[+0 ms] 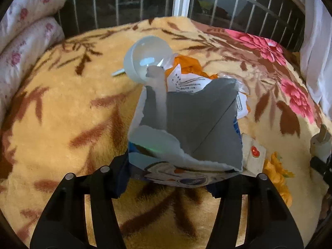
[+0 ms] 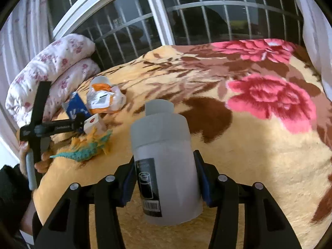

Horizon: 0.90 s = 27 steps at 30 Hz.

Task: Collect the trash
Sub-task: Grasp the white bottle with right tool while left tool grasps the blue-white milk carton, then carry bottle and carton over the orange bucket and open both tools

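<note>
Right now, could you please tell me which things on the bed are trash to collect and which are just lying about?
Trash:
- torn carton, between the left tool's fingers
- plastic bottle, gripped by the right tool
- orange wrapper
- clear dome lid

Lying about, probably:
- toy dinosaur
- small white box (unsure)
- folded quilt
- blanket

Home bedroom. Bed covered by a plush yellow blanket (image 2: 207, 145) with brown leaves and pink flowers. Folded floral quilt (image 2: 51, 72) at 10 o'clock in the right wrist view. Barred window (image 2: 186, 20) at 12 o'clock, dark outside. Pale cloth at 2 o'clock, probably a curtain (image 2: 315, 31).
</note>
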{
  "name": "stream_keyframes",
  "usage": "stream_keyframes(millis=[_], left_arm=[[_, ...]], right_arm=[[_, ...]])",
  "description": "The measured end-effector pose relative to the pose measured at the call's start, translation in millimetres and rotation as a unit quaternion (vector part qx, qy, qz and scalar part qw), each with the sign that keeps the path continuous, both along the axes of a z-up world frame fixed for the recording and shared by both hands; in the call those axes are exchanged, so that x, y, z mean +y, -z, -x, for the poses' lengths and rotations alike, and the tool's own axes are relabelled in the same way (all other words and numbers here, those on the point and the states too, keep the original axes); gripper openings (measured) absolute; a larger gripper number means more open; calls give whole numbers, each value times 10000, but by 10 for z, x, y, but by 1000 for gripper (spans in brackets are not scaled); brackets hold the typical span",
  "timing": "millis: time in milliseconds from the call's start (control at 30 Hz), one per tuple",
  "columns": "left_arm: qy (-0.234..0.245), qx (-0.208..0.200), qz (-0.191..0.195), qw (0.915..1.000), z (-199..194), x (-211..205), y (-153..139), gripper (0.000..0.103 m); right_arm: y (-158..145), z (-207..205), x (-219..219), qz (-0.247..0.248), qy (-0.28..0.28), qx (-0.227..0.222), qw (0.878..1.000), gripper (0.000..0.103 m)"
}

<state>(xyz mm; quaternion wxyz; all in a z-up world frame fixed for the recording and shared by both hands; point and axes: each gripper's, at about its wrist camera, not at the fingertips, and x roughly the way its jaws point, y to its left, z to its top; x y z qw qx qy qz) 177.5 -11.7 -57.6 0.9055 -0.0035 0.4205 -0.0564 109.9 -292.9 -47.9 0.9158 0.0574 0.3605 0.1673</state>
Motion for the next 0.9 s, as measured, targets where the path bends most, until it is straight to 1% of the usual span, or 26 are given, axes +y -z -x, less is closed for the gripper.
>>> stream_keyframes(millis=[100, 133, 267, 367, 433, 467, 600, 667, 733, 833, 900], left_arm=[[-104, -171, -161, 9997, 64, -24, -34, 56], [-151, -224, -161, 9995, 90, -12, -50, 56], [-374, -333, -5, 9987, 243, 65, -123, 56], [-452, -384, 87, 9982, 403, 92, -190, 56], [-476, -429, 177, 9978, 589, 99, -244, 56], [-475, -445, 149, 9978, 678, 86, -260, 56], [-422, -613, -322, 9967, 1126, -32, -311, 56], [-373, -688, -416, 9961, 1356, -73, -328, 56], [-376, -725, -443, 9957, 1514, -90, -342, 56], [-372, -740, -359, 9959, 1739, -120, -363, 56], [-358, -739, -317, 9961, 1876, -150, -376, 56]], right_arm=[[4, 12, 7, 26, 26, -25, 10000, 49], [7, 11, -3, 2, 43, -14, 10000, 49], [13, 14, -23, -115, 98, 45, 9999, 49], [11, 13, -45, -130, 141, 55, 9998, 49], [10, 11, -49, -119, 164, 65, 9998, 49], [10, 8, -51, -107, 175, 72, 9998, 48], [-8, 18, -24, 60, 238, 61, 9997, 48], [-32, 45, -3, 176, 309, 10, 9994, 48], [-69, 93, 7, 214, 381, -59, 9990, 48], [-140, 177, 23, 285, 463, -87, 9985, 48], [-205, 274, 20, 220, 474, -133, 9985, 48]])
